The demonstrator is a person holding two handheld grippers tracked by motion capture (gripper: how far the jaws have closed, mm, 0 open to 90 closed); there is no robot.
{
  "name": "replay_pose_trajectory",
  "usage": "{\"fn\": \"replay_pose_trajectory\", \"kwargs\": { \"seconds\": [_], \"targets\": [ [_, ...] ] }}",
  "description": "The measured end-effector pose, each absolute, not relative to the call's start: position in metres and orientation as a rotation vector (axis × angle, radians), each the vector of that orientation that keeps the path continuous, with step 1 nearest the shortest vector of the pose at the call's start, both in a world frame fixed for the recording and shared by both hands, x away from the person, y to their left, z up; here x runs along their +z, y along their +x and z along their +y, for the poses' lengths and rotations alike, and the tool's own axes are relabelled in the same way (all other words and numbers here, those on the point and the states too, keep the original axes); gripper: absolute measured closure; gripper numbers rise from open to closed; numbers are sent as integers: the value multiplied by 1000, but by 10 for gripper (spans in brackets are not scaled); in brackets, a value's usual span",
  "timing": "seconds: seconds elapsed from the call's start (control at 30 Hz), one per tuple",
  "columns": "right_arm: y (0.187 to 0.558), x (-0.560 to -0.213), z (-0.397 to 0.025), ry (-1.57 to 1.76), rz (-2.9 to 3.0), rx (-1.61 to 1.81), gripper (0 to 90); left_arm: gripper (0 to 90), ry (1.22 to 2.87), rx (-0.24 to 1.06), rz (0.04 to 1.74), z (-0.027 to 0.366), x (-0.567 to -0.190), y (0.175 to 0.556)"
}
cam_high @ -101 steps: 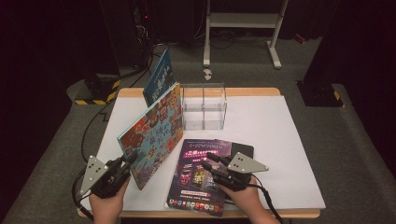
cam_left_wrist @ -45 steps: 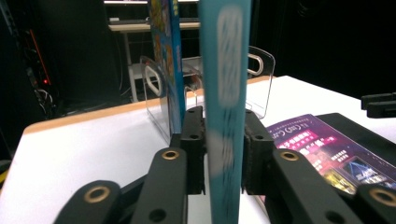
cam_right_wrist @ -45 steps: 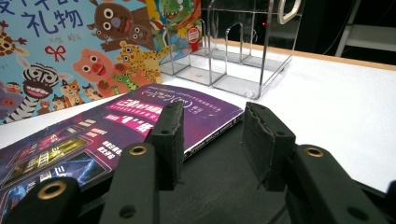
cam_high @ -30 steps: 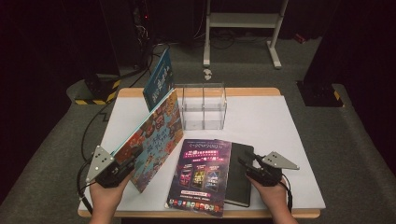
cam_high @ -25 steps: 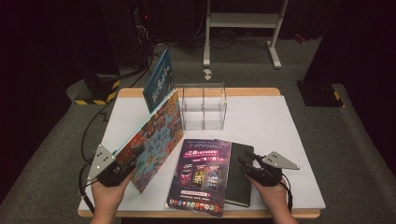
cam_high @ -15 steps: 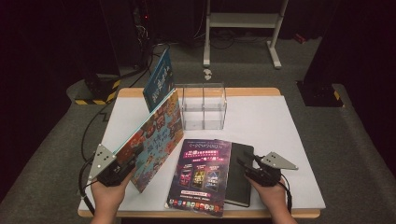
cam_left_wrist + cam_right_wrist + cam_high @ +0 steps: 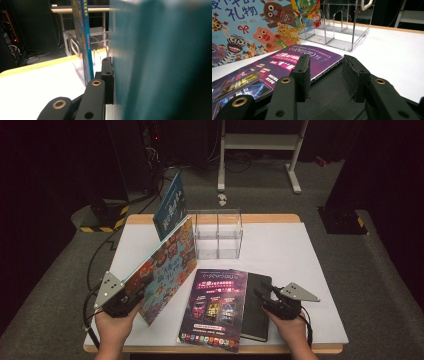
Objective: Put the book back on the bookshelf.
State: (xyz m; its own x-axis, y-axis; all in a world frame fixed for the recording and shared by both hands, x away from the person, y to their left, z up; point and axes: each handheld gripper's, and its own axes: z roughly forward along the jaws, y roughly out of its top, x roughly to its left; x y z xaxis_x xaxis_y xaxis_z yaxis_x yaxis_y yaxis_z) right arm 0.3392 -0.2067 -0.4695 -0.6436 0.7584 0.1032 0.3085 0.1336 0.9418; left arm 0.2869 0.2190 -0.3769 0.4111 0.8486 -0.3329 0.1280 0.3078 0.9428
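White table brightly lit, surroundings dark; book cover blurred in left gripper view.

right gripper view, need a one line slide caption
Open right gripper over a black notebook, beside a purple magazine and clear acrylic organizer.

Hidden, cropped and blurred parts

In the left gripper view the picture book is a teal blur cut off at the right edge, hiding the far jaw of the left gripper; the black notebook lies partly under the purple magazine; its small print is unreadable.
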Motion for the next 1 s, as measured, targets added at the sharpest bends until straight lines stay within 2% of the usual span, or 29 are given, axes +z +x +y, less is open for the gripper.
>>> {"fn": "replay_pose_trajectory", "kwargs": {
  "seconds": [0.47, 1.0],
  "targets": [
    [339, -468, -209, 1034, 2004, 1539, 581, 817, 1132, 628, 1099, 210, -355, 305],
    [340, -467, -211, 1037, 1994, 1556, 584, 817, 1058, 710, 1121, 198, -339, 328]
  ]
}}
